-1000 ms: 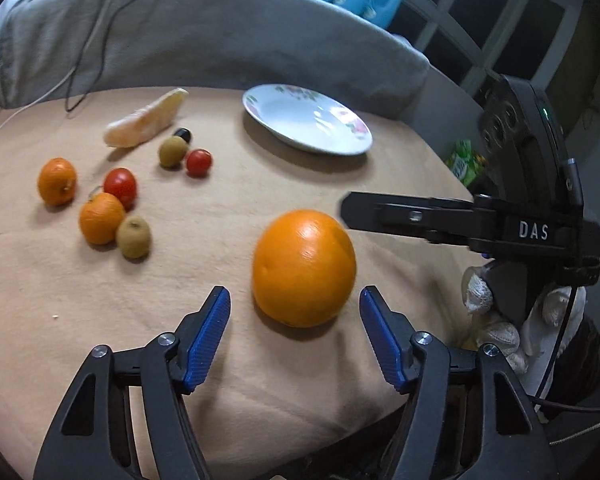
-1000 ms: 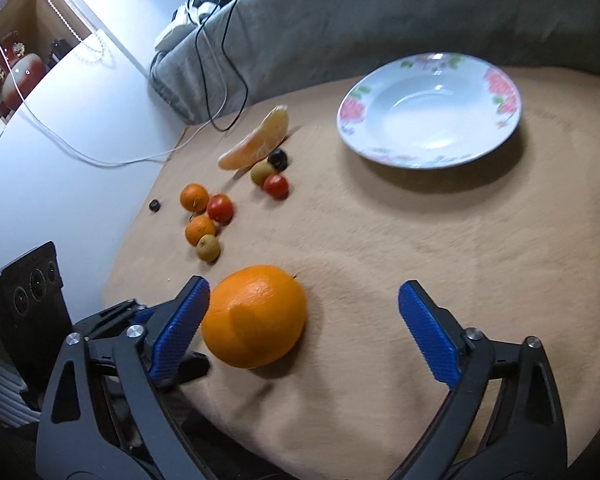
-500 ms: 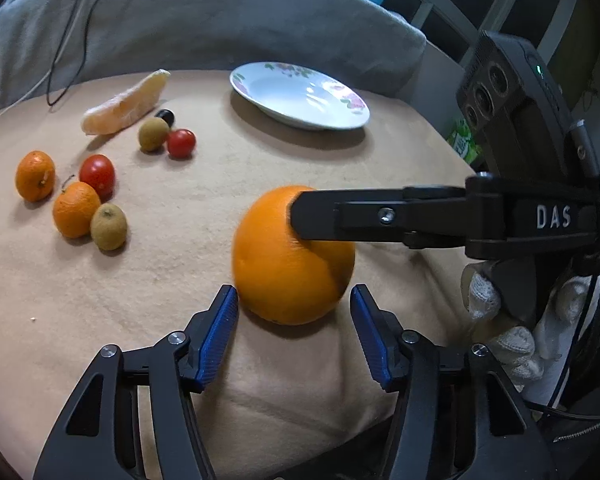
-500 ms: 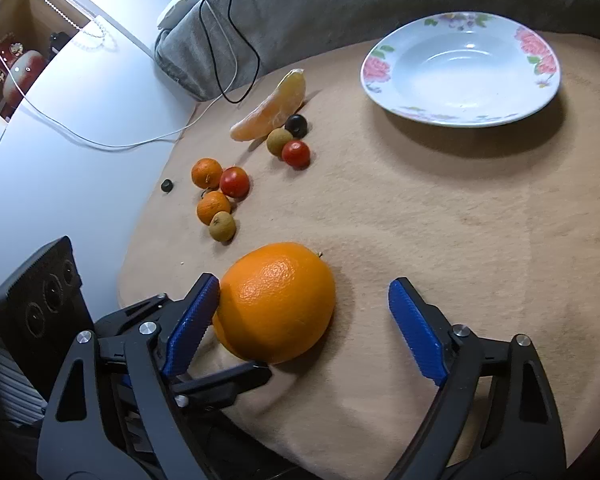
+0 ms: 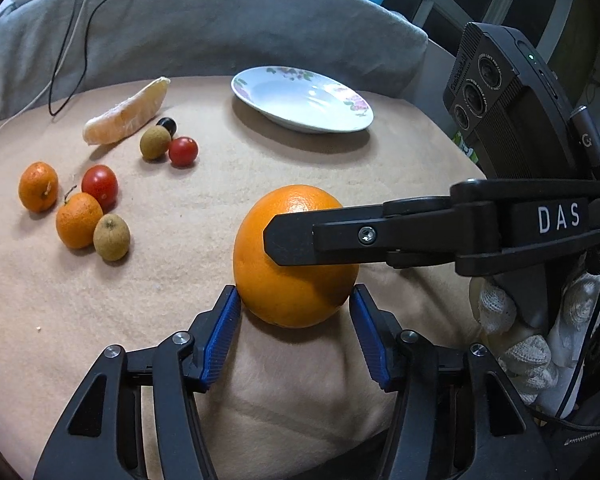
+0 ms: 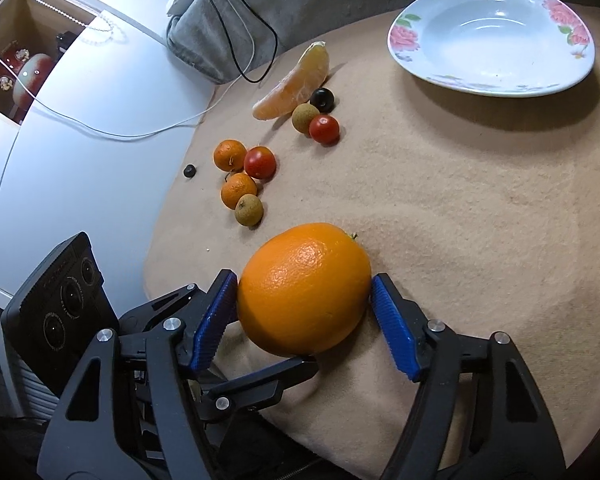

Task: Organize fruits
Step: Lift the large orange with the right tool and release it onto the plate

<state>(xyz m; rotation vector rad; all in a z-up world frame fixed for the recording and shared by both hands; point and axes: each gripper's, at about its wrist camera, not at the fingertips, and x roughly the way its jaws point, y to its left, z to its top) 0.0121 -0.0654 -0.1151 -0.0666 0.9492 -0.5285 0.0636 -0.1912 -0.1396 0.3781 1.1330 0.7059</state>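
A large orange (image 5: 292, 284) rests on the beige cloth near the table's front edge. It also shows in the right wrist view (image 6: 304, 288). My left gripper (image 5: 296, 308) has its blue pads against both sides of the orange. My right gripper (image 6: 304, 304) comes in crosswise and its pads also press both sides. One right finger (image 5: 340, 236) crosses in front of the orange in the left wrist view. A white flowered plate (image 5: 302, 98) stands empty at the back; it also shows in the right wrist view (image 6: 488, 80).
Small fruits lie at the left: two mandarins (image 5: 78, 220), two red tomatoes (image 5: 100, 186), two brown longans (image 5: 111, 237), a dark berry (image 5: 167, 124) and a pomelo segment (image 5: 128, 112). A grey cushion (image 5: 204, 20) with cables backs the table. A small black knob (image 6: 189, 171) lies off the cloth.
Both grippers have moved in and closed onto the large orange from two directions. The right gripper was wide open half a second ago; the orange has stayed in place.
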